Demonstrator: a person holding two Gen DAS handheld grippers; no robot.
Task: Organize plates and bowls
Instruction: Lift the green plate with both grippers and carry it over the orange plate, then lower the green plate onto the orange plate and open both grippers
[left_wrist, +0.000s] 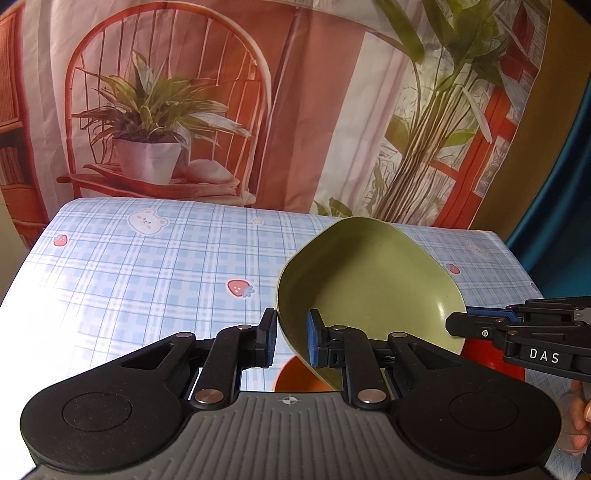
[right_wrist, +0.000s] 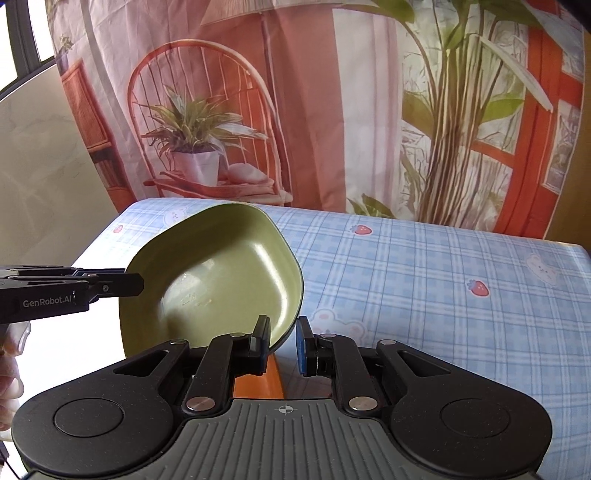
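Two tools (left_wrist: 291, 338) (right_wrist: 282, 341) on green plate (left_wrist: 365, 280)

Blue plaid tablecloth (left_wrist: 147, 266) with strawberries and bears, printed backdrop (left_wrist: 295, 110) of plants behind.

Green squarish plate (left_wrist: 365, 280) tilted above an orange dish (left_wrist: 295, 376).

You can read two marks here. In the left wrist view, the right gripper (left_wrist: 458, 325) reaching in from the right edge carries the white capitals "DAS" on the side of its black body. In the right wrist view, the left gripper (right_wrist: 138, 285) coming in from the left edge bears "GenRobot.AI" in pale letters along its black side. No other text or number is legible in either view.
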